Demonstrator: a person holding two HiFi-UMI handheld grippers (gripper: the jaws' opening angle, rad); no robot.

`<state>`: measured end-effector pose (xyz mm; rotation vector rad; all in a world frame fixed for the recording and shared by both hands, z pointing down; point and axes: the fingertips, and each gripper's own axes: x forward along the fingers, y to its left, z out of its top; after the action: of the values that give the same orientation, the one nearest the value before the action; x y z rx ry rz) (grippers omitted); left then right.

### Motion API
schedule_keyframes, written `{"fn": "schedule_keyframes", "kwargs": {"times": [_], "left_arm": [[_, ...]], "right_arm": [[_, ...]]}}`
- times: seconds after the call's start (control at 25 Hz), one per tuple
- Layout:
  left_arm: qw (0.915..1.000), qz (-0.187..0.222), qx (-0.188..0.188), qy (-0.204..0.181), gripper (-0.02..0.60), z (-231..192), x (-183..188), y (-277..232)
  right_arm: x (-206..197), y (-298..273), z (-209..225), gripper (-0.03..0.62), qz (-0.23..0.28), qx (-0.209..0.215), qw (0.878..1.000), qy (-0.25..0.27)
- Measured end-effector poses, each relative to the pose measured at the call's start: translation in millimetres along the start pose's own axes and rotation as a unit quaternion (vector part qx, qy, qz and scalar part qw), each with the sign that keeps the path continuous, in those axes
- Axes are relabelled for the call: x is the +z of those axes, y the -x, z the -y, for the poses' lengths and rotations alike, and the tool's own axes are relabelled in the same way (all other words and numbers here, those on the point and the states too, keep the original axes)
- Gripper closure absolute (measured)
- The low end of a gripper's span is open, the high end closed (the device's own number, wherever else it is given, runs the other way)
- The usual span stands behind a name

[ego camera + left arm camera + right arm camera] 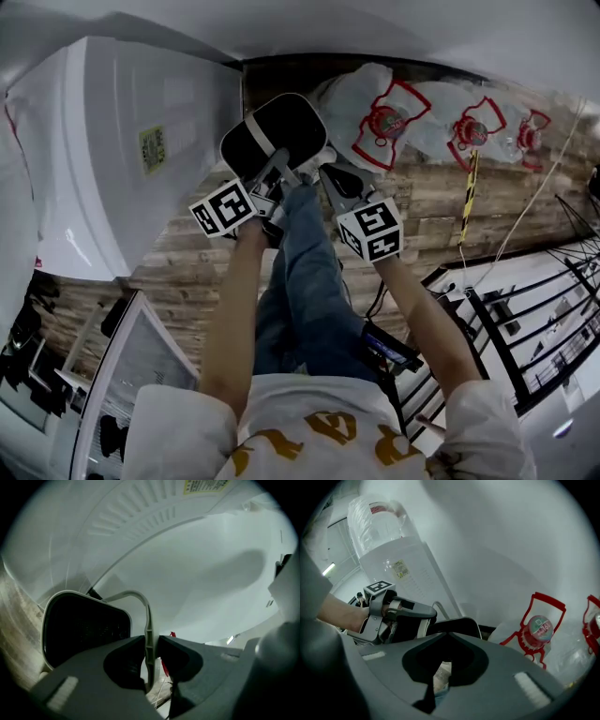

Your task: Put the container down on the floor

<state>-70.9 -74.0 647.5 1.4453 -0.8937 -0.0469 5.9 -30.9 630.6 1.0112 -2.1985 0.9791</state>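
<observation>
Container (274, 131), black with a white rim, sits at our 12 o'clock over the plank floor (441, 202), its thin handle (148, 613) pinched by our left gripper (151, 643), while our right gripper (446, 633) is closed, empty.

Wood-plank floor (427, 202); bagged water jugs (382, 120) lying along wall.

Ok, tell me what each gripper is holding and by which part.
The left gripper is clamped on the thin grey handle of the container. The right gripper holds nothing; its jaws are together.
</observation>
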Motion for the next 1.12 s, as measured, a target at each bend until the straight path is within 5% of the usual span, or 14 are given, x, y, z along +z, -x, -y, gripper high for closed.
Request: {"fn": "schedule_keyframes", "kwargs": {"times": [0.72,1.12], "left_arm": [[0.9974,-0.018,0.069,0.013,0.484,-118,-10,-55],[0.9921,-0.062,0.107,-0.025,0.484,-156,-19,-93]], "right_arm": [[-68,-79,29,0.569,-0.040,-0.007,0.999,-0.023],[-72,-104,33,0.570,-0.040,-0.001,0.999,-0.023]]}}
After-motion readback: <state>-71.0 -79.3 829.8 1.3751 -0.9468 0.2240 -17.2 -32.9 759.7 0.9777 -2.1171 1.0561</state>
